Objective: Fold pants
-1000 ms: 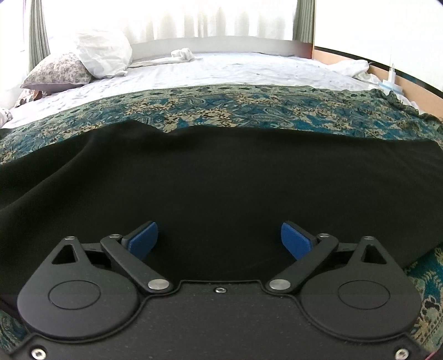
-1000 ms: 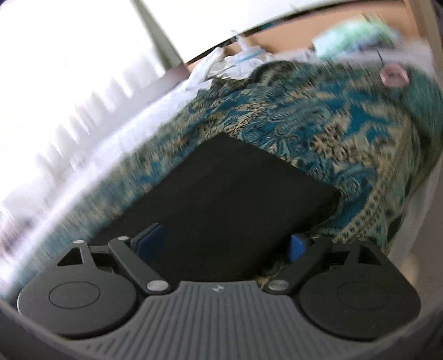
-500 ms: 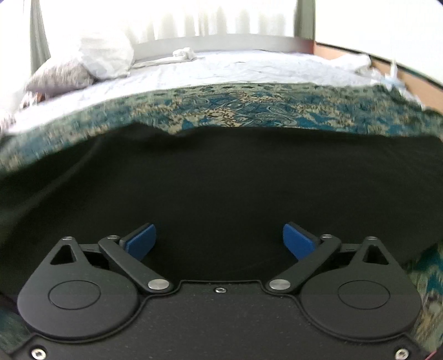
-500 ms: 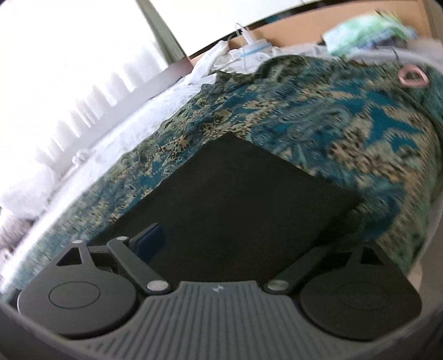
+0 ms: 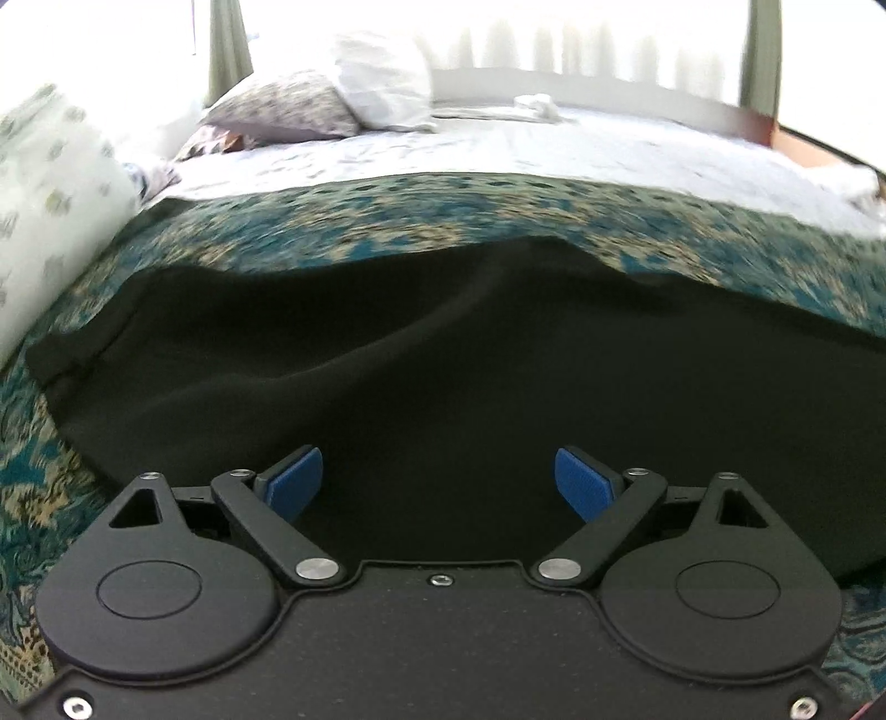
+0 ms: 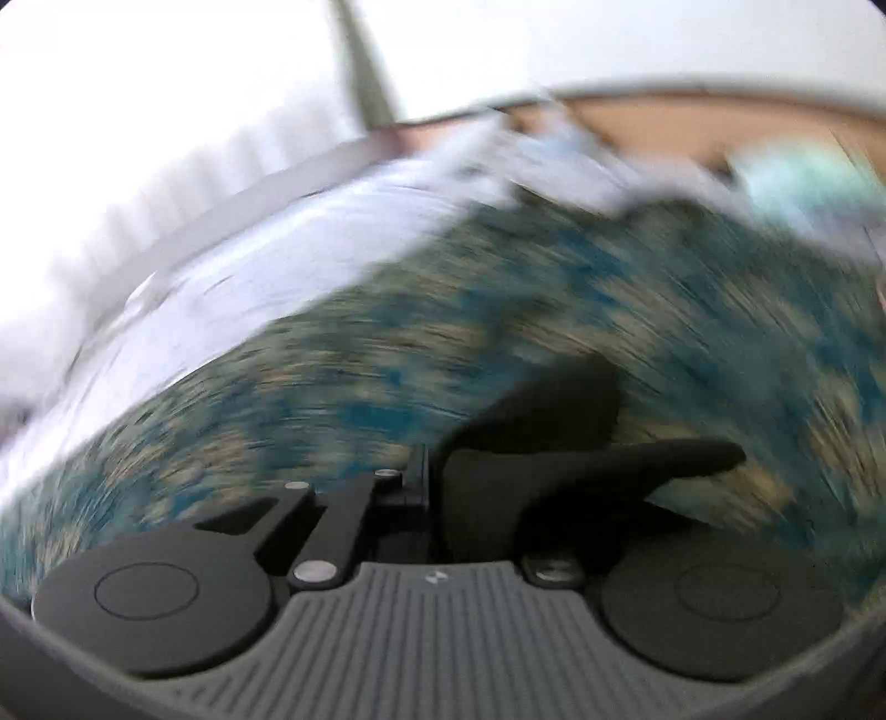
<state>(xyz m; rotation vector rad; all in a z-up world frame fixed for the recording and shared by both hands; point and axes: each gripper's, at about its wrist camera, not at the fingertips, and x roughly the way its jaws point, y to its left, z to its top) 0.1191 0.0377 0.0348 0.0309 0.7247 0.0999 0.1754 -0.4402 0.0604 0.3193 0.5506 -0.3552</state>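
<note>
Two views show the same bed from opposite ends of the garment.

From the left wrist, the left gripper hangs low over the black pants, which lie spread across a teal and beige patterned bedspread. Its blue fingertips stand wide apart with only flat cloth showing between them, pressing on nothing, and the jaws are closing slightly. The pants reach from a narrow end near the left side of the view across to the right edge, with soft wrinkles running through the middle. Beyond the bedspread lies a white sheet, with a floral pillow and a white pillow at the far left. Bright curtains fill the background.

From the right wrist, the picture is heavily blurred. The right gripper has its jaws closing to a narrow gap, with a bunch of the black pants pinched between them. The fabric rises from the grip and sticks out to the right in two dark folds, lifted off the patterned bedspread. A white sheet shows further back, and a wooden wall panel runs along the top right.
</note>
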